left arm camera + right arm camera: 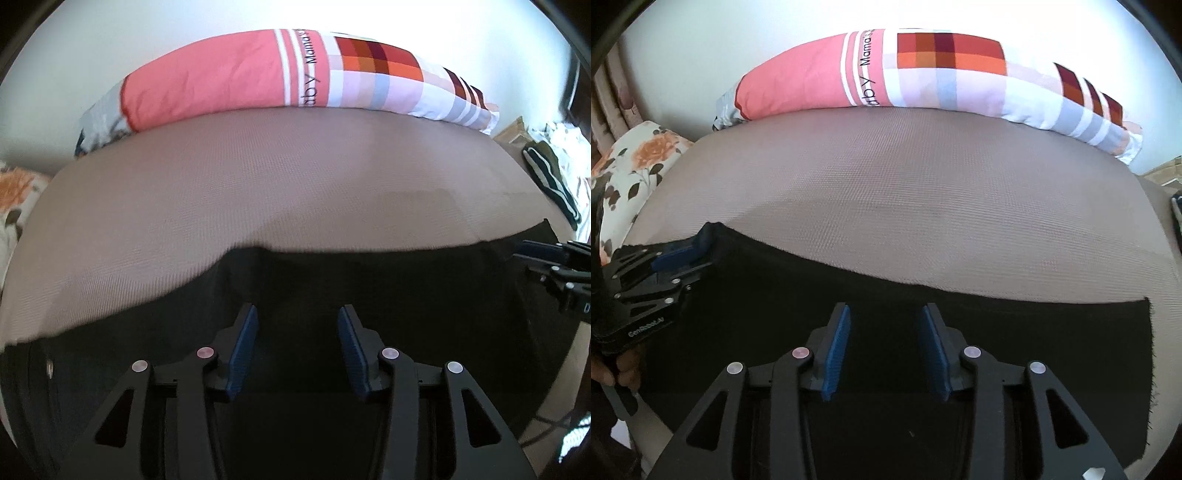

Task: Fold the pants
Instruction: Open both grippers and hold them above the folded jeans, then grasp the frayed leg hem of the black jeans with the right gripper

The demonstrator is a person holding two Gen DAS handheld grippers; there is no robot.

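Pants of black cloth lay flat across the lower half of both wrist views, spread on a taupe bed surface, their long axis running left to right across the frames. In the left wrist view the left gripper hovered directly over the cloth with its blue pads spread apart and nothing between them; the far hem ran just beyond its fingertips. The right gripper sat likewise over the dark fabric in its own view, pads apart and empty. In the left wrist view the right gripper showed at the right edge, near the pants' upper right corner, and in the right wrist view the left gripper appeared at the left edge by the upper left corner, so each gripper seemed nearer one end. Beyond the far hem lay a broad bare stretch of bed, bounded at the top of the frames by a pink and checked pillow; that room looked ample for carrying an edge over. A floral cushion sat at the left.
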